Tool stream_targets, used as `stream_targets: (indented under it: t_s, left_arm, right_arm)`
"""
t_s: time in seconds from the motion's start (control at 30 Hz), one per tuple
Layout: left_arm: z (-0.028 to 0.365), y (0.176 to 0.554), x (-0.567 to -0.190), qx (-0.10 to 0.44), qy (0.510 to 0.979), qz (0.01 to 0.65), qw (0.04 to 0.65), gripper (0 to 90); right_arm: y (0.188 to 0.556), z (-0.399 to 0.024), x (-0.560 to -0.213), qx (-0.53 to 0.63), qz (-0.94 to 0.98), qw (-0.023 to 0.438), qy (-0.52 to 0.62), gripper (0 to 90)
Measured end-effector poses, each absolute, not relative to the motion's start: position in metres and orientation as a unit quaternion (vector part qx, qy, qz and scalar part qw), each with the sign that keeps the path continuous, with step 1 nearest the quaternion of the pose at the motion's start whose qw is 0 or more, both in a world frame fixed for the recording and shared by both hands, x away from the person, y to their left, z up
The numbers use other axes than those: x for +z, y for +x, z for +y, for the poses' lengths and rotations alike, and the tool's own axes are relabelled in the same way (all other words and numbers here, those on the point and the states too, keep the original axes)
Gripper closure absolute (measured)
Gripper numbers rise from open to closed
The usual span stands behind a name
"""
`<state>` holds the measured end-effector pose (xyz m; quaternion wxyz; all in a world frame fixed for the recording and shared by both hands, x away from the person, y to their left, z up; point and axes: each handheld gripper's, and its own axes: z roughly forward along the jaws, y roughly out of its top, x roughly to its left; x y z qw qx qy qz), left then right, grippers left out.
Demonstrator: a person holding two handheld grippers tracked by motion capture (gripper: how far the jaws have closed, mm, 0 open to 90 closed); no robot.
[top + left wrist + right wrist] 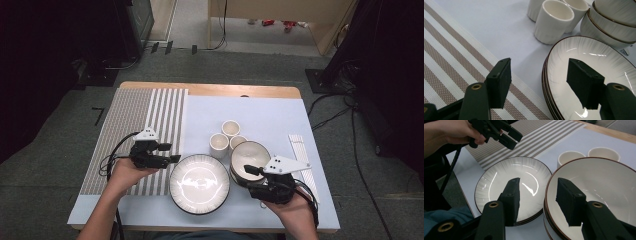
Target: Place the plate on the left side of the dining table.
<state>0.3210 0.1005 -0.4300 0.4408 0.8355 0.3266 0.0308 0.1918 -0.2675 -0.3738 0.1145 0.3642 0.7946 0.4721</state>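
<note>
Flanking the stacked plates [199,184]: left gripper [175,158] and right gripper [248,169], jaws spread, empty, tilted inward.

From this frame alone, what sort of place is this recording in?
Probably a lab or studio data-collection setup, not a home: a table on grey carpet, cables across the floor, dark equipment stands either side, tableware staged.
</note>
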Motion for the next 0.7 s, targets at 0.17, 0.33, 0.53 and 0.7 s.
stream_targets:
  t_s: [0.17, 0.33, 0.53, 0.7]
  left_arm:
    - [0.1, 0.321, -0.433, 0.026, 0.837, 0.323, 0.441, 38.4]
    - [0.1, 0.32, -0.435, 0.025, 0.839, 0.321, 0.439, 39.1]
    - [0.099, 0.318, -0.436, 0.03, 0.837, 0.322, 0.442, 39.4]
    - [0.098, 0.314, -0.438, 0.036, 0.839, 0.317, 0.44, 41.0]
  right_arm:
    - [0.187, -0.266, -0.374, 0.475, 0.795, 0.118, 0.358, 56.4]
    - [0.181, -0.264, -0.375, 0.479, 0.796, 0.126, 0.348, 57.8]
    - [0.177, -0.26, -0.38, 0.478, 0.799, 0.115, 0.346, 59.2]
    - [0.174, -0.255, -0.384, 0.476, 0.803, 0.106, 0.342, 60.6]
